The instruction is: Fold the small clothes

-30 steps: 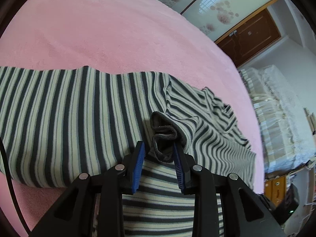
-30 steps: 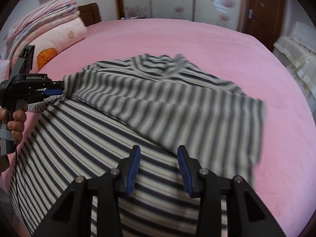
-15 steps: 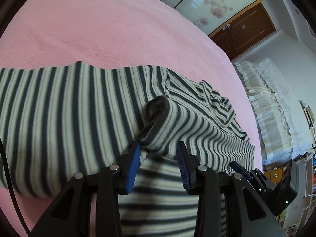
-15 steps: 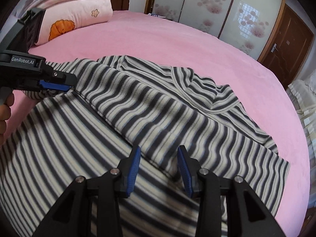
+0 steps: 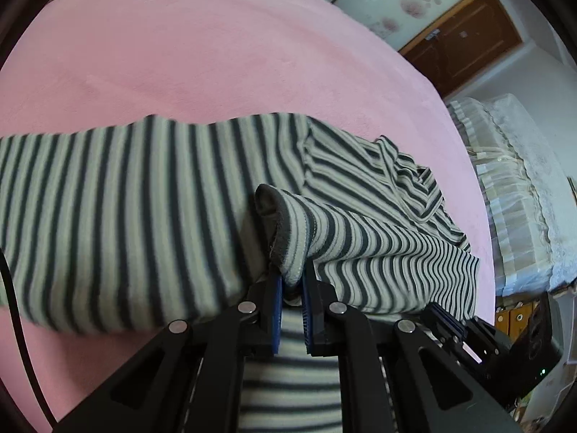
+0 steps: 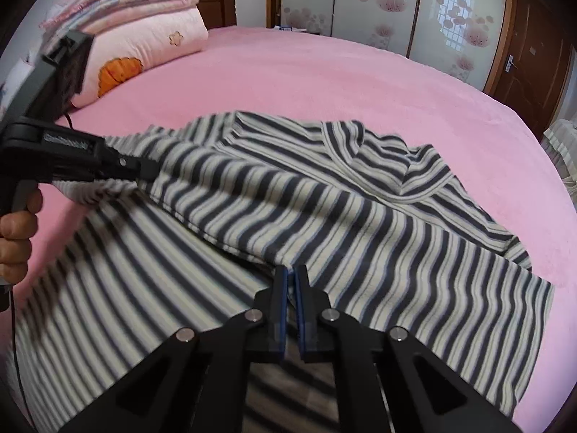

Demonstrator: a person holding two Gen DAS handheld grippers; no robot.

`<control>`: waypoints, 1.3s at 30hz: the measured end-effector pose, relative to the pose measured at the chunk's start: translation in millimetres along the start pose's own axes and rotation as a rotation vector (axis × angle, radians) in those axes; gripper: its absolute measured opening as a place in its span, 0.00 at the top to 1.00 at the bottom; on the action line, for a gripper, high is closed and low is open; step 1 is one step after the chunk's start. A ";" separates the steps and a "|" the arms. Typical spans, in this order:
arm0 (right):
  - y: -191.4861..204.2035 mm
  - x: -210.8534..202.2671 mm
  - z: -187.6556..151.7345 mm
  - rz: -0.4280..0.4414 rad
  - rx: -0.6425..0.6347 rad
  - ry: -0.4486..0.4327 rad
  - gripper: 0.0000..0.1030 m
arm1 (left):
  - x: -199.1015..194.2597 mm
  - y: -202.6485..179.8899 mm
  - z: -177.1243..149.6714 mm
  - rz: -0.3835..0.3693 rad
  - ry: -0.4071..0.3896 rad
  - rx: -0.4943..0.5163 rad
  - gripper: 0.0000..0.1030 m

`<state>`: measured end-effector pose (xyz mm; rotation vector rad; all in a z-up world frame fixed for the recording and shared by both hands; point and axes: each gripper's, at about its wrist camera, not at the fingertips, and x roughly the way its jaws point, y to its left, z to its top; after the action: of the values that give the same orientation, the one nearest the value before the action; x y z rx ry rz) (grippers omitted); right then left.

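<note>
A grey-and-cream striped long-sleeved shirt point(image 5: 108, 209) point(image 6: 360, 216) lies spread on the pink bed point(image 5: 216, 54). One sleeve, with a dark cuff point(image 5: 277, 223), is folded across the body. My left gripper point(image 5: 292, 285) has its jaws closing tight on the sleeve's cuff end, with cloth pinched between the blue pads. In the right wrist view it shows at the left point(image 6: 144, 171), a hand point(image 6: 16, 234) on its grip. My right gripper point(image 6: 291, 278) has its jaws closing on the sleeve's lower folded edge, fabric between the pads; it also appears in the left wrist view point(image 5: 443, 319).
Folded pink quilts and a pillow point(image 6: 144, 36) are stacked at the head of the bed. Flowered wardrobe doors point(image 6: 378, 11) and a brown wooden door point(image 6: 530, 54) stand behind. A white lace-covered piece of furniture point(image 5: 523, 198) is beside the bed.
Both grippers' jaws have gone from open to pinched on the striped sleeve. The right gripper has shifted sideways along the sleeve's edge; the sleeve is now stretched between the two grippers.
</note>
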<state>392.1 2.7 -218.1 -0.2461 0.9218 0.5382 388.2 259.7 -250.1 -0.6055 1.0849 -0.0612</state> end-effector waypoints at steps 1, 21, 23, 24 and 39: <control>1.1 -3.0 -0.3 0.019 0.000 0.003 0.96 | -2.1 3.3 0.6 0.004 0.013 -0.007 0.93; -90.4 -66.6 -39.1 -0.093 0.155 0.026 0.71 | -1.7 18.3 46.9 -0.070 0.087 0.114 0.36; -105.4 -68.8 -41.4 -0.104 0.197 0.022 0.71 | 14.8 18.6 50.6 -0.089 0.130 0.104 0.37; -112.8 -71.6 -43.2 -0.111 0.215 0.017 0.71 | 21.4 18.9 51.6 -0.100 0.148 0.097 0.38; -171.0 -56.5 -46.3 -0.239 0.335 0.017 0.71 | 27.7 4.3 61.3 -0.078 0.014 0.136 0.93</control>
<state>425.1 -179.8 -203.9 -0.0554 0.9679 0.1570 452.1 280.5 -254.8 -0.5257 1.0610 -0.2057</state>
